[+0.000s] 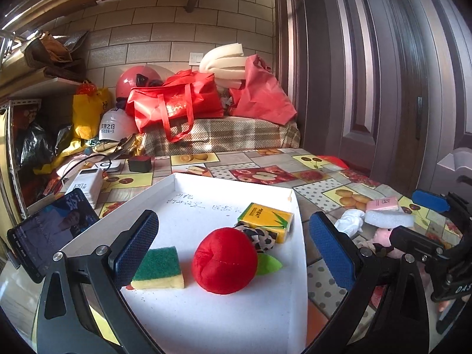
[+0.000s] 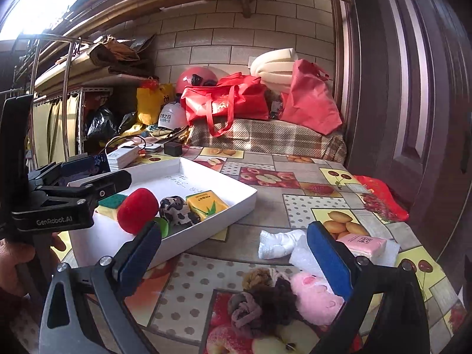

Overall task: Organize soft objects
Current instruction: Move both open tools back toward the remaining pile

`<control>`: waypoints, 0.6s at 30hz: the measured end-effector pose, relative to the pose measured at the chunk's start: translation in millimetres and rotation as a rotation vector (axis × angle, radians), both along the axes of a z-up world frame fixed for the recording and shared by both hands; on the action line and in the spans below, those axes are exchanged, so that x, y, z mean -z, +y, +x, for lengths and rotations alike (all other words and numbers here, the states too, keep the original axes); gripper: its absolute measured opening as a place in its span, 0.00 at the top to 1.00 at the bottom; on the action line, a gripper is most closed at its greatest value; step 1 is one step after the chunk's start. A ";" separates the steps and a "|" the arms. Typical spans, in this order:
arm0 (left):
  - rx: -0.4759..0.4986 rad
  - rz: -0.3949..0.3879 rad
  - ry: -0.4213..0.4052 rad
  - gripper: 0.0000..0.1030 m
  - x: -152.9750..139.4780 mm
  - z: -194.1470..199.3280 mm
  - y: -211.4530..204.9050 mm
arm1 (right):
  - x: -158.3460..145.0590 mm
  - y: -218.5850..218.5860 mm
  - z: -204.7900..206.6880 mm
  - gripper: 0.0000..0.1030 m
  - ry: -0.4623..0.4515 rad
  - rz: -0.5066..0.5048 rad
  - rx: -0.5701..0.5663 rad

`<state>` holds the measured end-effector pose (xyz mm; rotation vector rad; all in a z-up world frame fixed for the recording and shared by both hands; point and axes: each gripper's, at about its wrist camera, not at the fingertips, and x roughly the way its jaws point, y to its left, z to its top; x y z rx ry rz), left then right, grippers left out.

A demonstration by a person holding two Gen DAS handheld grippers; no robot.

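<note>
A white tray (image 1: 224, 321) holds a green-and-yellow sponge (image 1: 159, 267), a red plush apple (image 1: 224, 261), a spotted scrunchie (image 1: 261, 237) and a yellow tissue pack (image 1: 267, 216). My left gripper (image 1: 233, 236) hangs open over the tray, its fingers either side of the sponge and apple, touching nothing. My right gripper (image 2: 236, 253) is open above the tablecloth. Just under it lie several brown and dark scrunchies (image 2: 265, 295) and a pink plush toy (image 2: 315, 298). Beyond them sit a white sock (image 2: 277, 243), a white foam block (image 2: 301, 255) and a pink tissue pack (image 2: 365, 243).
A phone on a stand (image 1: 50, 233), a white power bank (image 1: 85, 183) and a black box (image 1: 140, 163) stand left of and behind the tray. Red bags (image 2: 230, 100) and a helmet (image 2: 196, 79) are piled at the back. A dark door (image 2: 413, 103) closes the right side.
</note>
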<state>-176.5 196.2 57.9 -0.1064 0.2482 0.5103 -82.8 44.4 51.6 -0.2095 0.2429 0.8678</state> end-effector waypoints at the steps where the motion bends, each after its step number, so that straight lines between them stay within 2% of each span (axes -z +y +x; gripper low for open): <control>1: 0.035 0.001 0.007 0.00 -0.1 3.6 -7.8 | -0.8 -13.7 13.0 0.04 0.021 0.016 0.039; 4: 0.149 -0.016 0.035 0.00 0.2 15.7 -28.8 | 0.6 -53.1 54.4 0.04 0.113 0.048 0.123; 7: 0.288 -0.040 0.106 0.00 2.2 34.0 -51.8 | 4.3 -86.0 90.3 0.04 0.211 0.056 0.179; 11: 0.464 -0.138 0.228 0.01 11.6 68.1 -80.1 | 6.7 -116.9 106.8 0.03 0.276 0.114 0.215; 15: 0.465 -0.197 0.414 0.02 31.1 111.7 -96.5 | 6.7 -122.1 110.0 0.03 0.320 0.142 0.161; 18: 0.473 -0.255 0.480 0.19 43.1 128.7 -97.8 | 7.3 -120.2 102.3 0.03 0.339 0.109 0.084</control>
